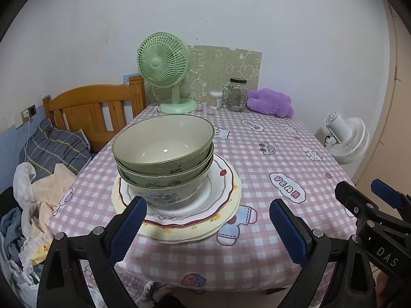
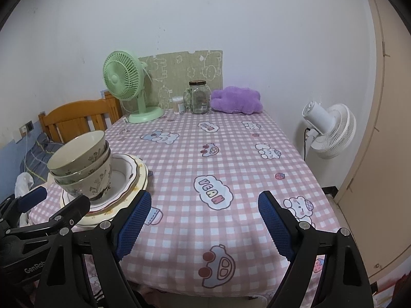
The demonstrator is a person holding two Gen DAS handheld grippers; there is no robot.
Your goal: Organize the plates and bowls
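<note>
On the checked surface [image 1: 269, 154], near its front left corner, two stacked plates [image 1: 221, 213] are seen carrying three nested bowls [image 1: 164, 151]. The stack lies straight ahead of the left hand-held gripper [image 1: 208, 227], which is held released and empty just short of the plates' rim. The right hand-held gripper [image 2: 204, 224], likewise spread and empty, is found further off, with the stack well to its left.
</note>
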